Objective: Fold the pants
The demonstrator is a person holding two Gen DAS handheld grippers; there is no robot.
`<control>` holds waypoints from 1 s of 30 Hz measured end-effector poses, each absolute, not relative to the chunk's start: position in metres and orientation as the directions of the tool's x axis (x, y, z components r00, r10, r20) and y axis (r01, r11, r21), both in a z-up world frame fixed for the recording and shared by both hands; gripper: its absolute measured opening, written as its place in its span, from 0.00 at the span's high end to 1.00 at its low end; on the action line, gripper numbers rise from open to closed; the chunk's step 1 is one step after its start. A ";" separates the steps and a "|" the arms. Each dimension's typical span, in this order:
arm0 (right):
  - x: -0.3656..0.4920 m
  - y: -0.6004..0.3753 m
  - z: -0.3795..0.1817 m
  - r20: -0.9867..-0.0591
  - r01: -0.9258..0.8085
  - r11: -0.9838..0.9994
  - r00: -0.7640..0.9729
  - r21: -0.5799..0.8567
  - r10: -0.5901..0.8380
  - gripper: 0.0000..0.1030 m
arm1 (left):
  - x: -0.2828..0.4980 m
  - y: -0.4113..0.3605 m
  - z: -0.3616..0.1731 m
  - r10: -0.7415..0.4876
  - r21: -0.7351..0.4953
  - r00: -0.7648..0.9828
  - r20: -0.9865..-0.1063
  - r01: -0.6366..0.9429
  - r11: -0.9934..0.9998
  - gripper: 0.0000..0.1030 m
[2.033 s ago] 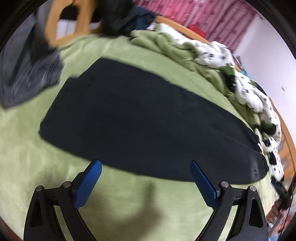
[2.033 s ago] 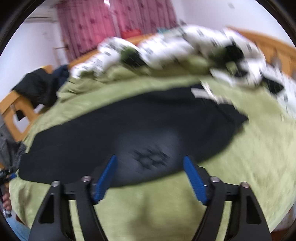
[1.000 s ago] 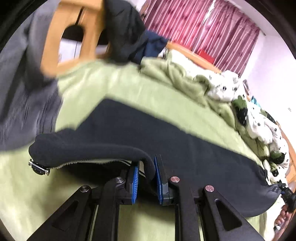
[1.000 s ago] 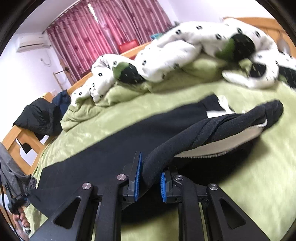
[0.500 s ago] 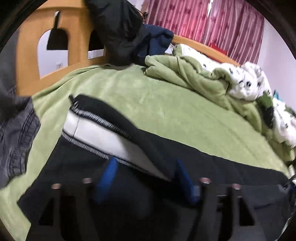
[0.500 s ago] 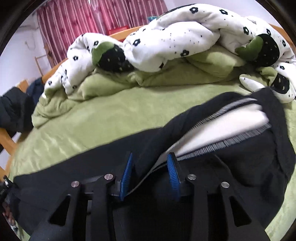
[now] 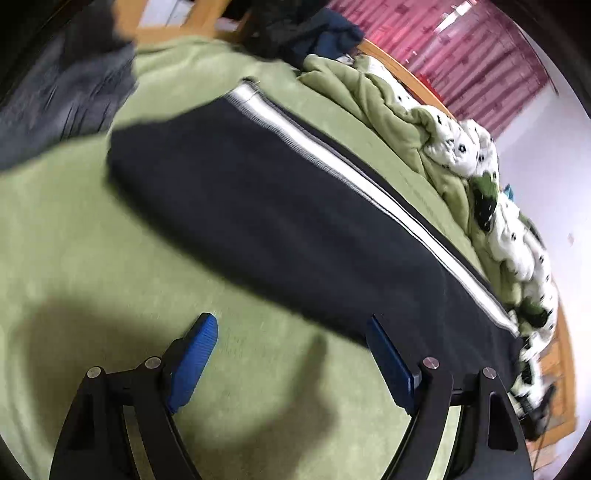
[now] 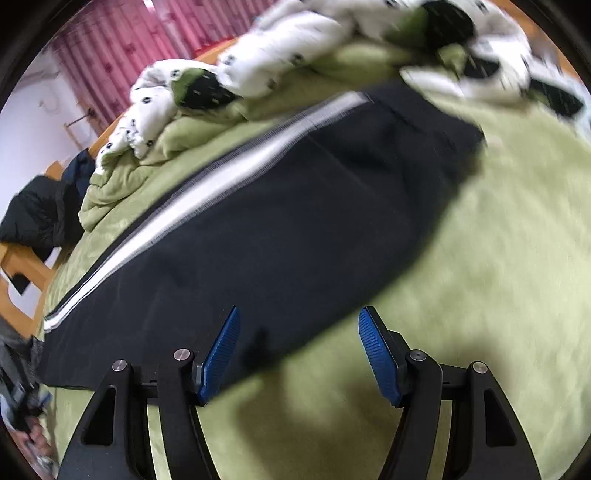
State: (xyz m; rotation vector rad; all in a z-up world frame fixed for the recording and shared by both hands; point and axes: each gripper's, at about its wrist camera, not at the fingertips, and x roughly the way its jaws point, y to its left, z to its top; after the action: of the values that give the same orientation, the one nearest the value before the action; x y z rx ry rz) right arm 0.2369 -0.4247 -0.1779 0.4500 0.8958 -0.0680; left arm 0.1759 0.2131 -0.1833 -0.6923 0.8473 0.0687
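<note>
The black pants (image 7: 295,221) lie flat on the green bed cover, folded lengthwise, with a white side stripe (image 7: 354,177) along the far edge. They also show in the right wrist view (image 8: 295,210) with the stripe (image 8: 207,192) on the far side. My left gripper (image 7: 291,350) is open and empty, just off the near edge of the pants. My right gripper (image 8: 299,343) is open and empty at the near edge, its left finger (image 8: 218,354) over the black cloth.
A rumpled white and green quilt (image 7: 491,192) lies along the far side of the bed (image 7: 92,258). Dark clothes (image 7: 306,29) hang on the wooden frame. A grey garment (image 7: 62,92) lies at the left. Pink curtains (image 8: 122,40) hang behind.
Both grippers held the near edge of the pants, carried it over to the far side, let go and opened. They have drawn back to the near edge. The white stripe now shows.
</note>
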 end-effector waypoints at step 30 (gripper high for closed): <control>0.137 -0.490 -0.111 -0.685 0.277 0.858 0.720 0.433 0.113 0.90 | 0.087 0.213 -0.147 -0.233 -0.459 0.633 -0.738 -0.218 0.861 0.89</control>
State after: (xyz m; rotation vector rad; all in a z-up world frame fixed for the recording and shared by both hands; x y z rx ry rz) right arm 0.1372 -0.4900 -0.1112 0.5455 0.7714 -0.0960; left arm 0.0873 0.2130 -0.1466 -0.5519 0.8973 -0.0087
